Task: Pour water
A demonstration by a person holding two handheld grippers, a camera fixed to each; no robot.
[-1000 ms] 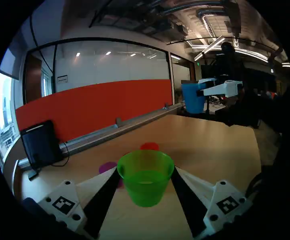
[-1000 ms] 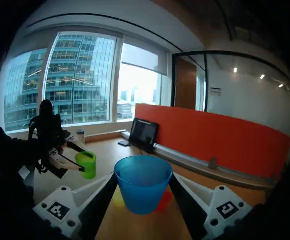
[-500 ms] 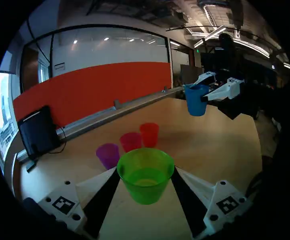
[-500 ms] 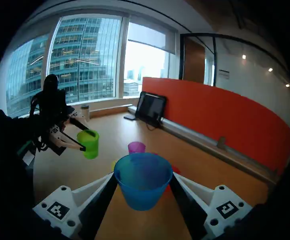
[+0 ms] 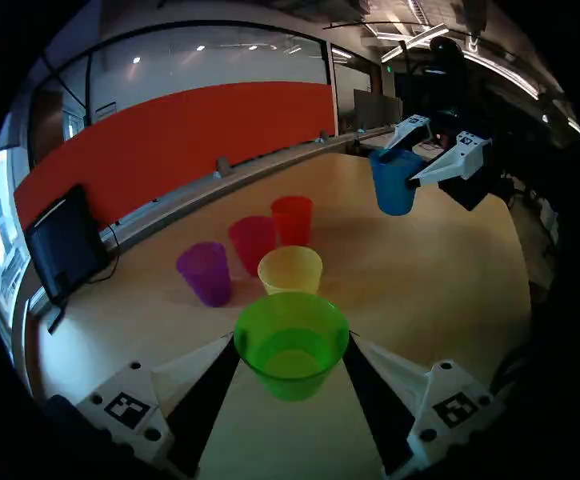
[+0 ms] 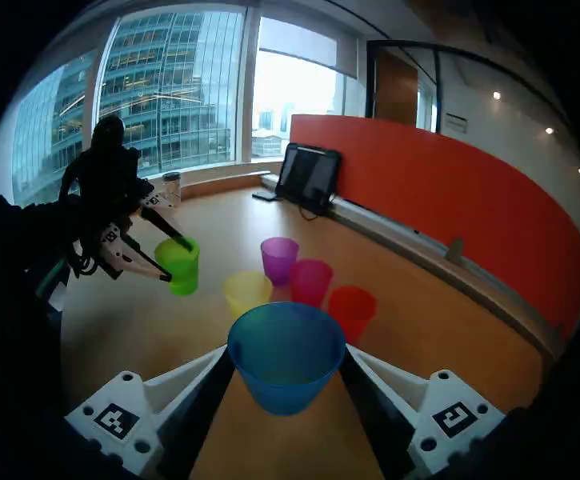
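Change since 0.5 s ago: both cameras tip further down; the yellow cup (image 5: 290, 270) now shows in the left gripper view and all four standing cups in the right gripper view; both held cups sit lower over the desk (image 5: 434, 264).
Cup count: six, one of each colour.
Cups on desk: four, upright, clustered: purple cup (image 5: 205, 274), pink cup (image 5: 251, 243), red cup (image 5: 292, 220) and the yellow one. Pink and red overlap in view, so contact cannot be told.
Cups held: two, both clear of the desk.
Left claw (image 5: 291, 346): closed part-way, both fingers pressed on the sides of the green cup (image 5: 291, 360), held upright just short of the yellow cup.
Water: a liquid level shows in the lower part of the green cup.
Right claw (image 6: 286, 358): closed part-way, both fingers gripping the blue cup (image 6: 286, 370), upright; contents cannot be told.
Spacing: the two claws are well apart, the cluster between them.
Square markers: two on each claw, one per finger (image 5: 126, 408).
Dark screen (image 5: 64, 248): one, at the desk's far edge beside the orange panel (image 5: 170, 140).
Writing: one small sign on the glass wall, too small to read; no brand visible.
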